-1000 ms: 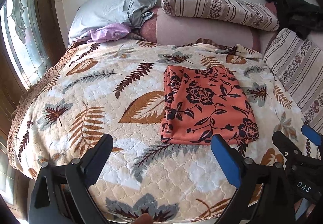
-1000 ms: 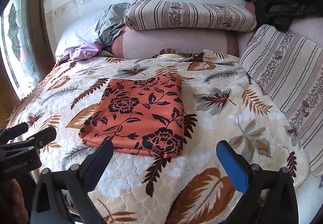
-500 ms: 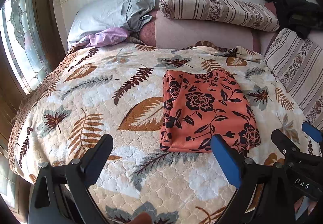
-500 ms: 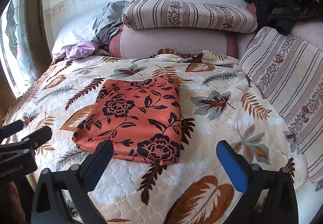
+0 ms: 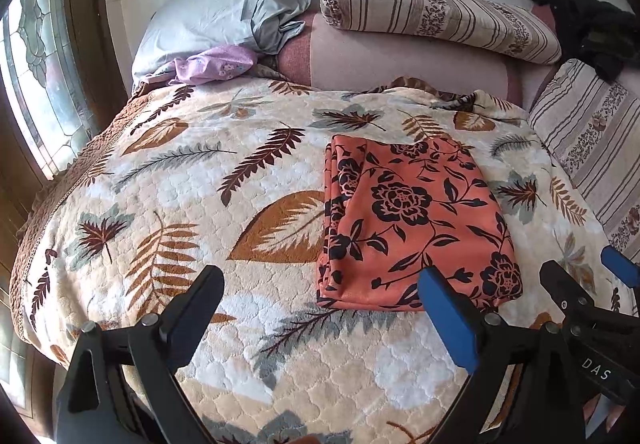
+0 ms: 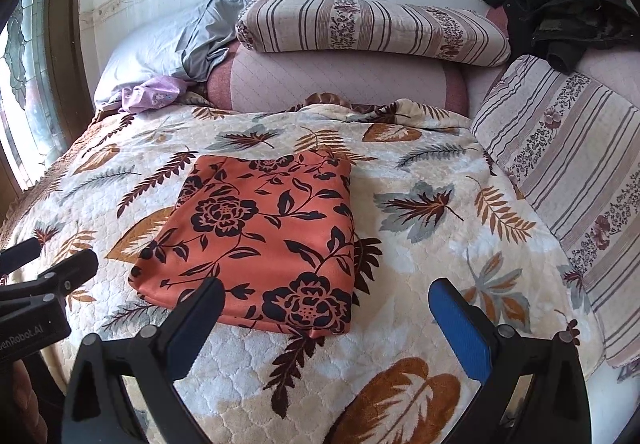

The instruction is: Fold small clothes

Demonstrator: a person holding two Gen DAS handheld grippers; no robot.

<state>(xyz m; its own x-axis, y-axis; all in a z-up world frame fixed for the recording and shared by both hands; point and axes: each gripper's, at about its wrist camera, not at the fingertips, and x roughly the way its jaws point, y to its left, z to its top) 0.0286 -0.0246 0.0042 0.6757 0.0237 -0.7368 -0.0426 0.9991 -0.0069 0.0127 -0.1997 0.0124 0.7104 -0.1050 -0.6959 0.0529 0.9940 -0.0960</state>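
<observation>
An orange cloth with black flowers (image 5: pixel 412 219) (image 6: pixel 264 240) lies folded into a flat rectangle on the leaf-patterned bedspread (image 5: pixel 192 203) (image 6: pixel 432 244). My left gripper (image 5: pixel 320 300) hovers open above the bed's near edge, its blue finger over the cloth's near right corner. My right gripper (image 6: pixel 324 308) is open too, just short of the cloth's near edge, holding nothing. The right gripper (image 5: pixel 588 284) shows at the right edge of the left wrist view. At the left edge of the right wrist view is the left gripper (image 6: pixel 44 260).
Striped bolsters (image 6: pixel 368 27) and a pink cushion (image 6: pixel 340 83) line the headboard. A grey pillow (image 5: pixel 216 23) and a lilac garment (image 5: pixel 216 63) sit at the back left, dark clothes (image 6: pixel 560 23) at the back right. A striped cushion (image 6: pixel 568 179) flanks the right side, a window (image 5: pixel 36 83) the left.
Both grippers have drawn back and risen slightly from the bed, so the folded cloth sits a little farther away in each view. The cloth itself has not moved.
</observation>
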